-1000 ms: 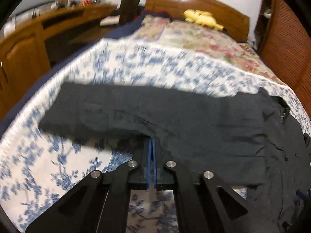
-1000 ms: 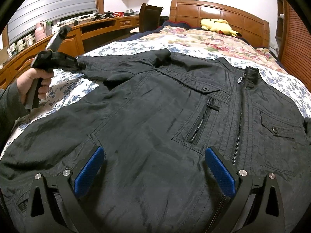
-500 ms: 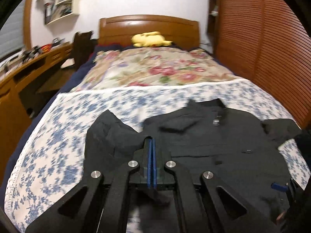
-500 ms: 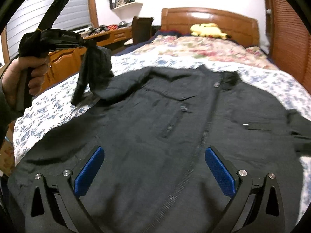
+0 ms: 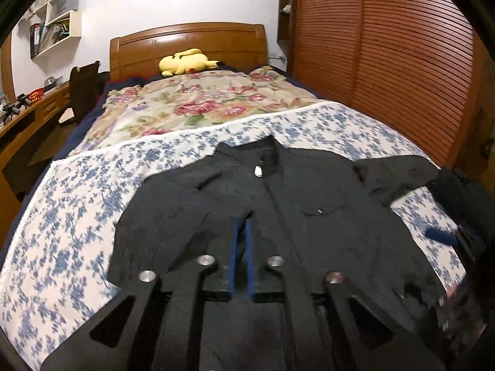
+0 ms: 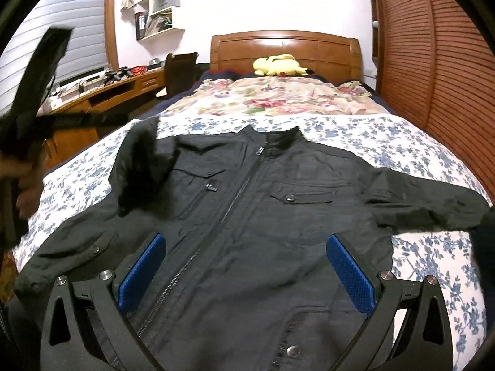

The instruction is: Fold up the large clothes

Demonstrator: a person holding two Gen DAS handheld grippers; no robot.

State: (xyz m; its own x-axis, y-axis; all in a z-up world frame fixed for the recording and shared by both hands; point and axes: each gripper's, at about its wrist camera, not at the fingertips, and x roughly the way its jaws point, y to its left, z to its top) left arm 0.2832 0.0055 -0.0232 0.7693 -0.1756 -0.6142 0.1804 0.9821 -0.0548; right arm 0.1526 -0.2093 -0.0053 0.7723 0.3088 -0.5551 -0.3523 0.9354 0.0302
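A black zip jacket [image 6: 263, 216] lies front up on the blue-flowered sheet [image 6: 402, 142], collar toward the headboard. It also shows in the left wrist view [image 5: 294, 216]. My left gripper [image 5: 243, 225] is shut on the jacket's left sleeve cuff and holds the sleeve [image 6: 139, 167] lifted over the left chest. The left gripper body [image 6: 34, 92] shows at the left of the right wrist view. My right gripper [image 6: 247, 244] is open and empty above the jacket's lower front. The right sleeve [image 6: 433, 204] lies spread out to the right.
A floral quilt [image 6: 278, 99] and a yellow plush toy [image 6: 278, 65] lie near the wooden headboard [image 6: 284, 46]. A wooden desk [image 6: 108, 92] and a chair [image 6: 179, 71] stand left of the bed. A slatted wooden wardrobe [image 6: 448, 77] runs along the right.
My left gripper has carried the left sleeve up and inward over the jacket's chest and now points toward the headboard. The right gripper stays open and has drawn back toward the hem.
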